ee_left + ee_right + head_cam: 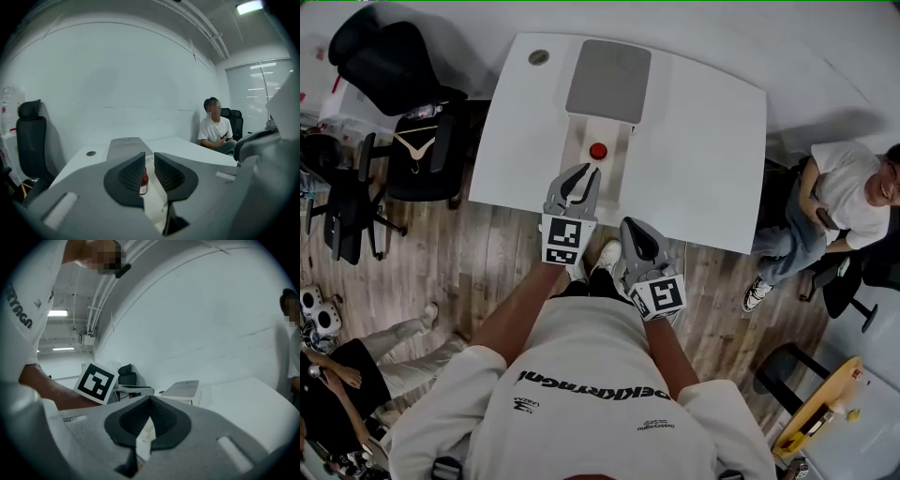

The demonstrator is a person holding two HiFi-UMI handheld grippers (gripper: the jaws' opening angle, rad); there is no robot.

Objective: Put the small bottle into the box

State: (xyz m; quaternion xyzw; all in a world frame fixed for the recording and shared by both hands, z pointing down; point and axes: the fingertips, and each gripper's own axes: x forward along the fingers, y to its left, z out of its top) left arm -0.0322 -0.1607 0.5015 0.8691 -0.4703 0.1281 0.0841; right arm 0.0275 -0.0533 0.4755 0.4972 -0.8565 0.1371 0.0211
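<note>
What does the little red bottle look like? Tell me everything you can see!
The small bottle is tiny and red, with a pale label low on its side. It stands upright on a long white base, just in front of the grey lid, on the white table. It sits just past the fingers of the left gripper, which do not touch it. It is too small to tell its material.

- A white surface (703,141) stood on a wooden floor (478,272), with a round grommet (539,57) near its far left corner.
- A black office chair (389,61) stood to its left; a pale hanger (415,147) lay on a second chair (441,178) beside it.
- A seated person (844,202) in a white shirt sat just off its right edge.
- Another person (356,370) sat at the lower left, well apart.
</note>
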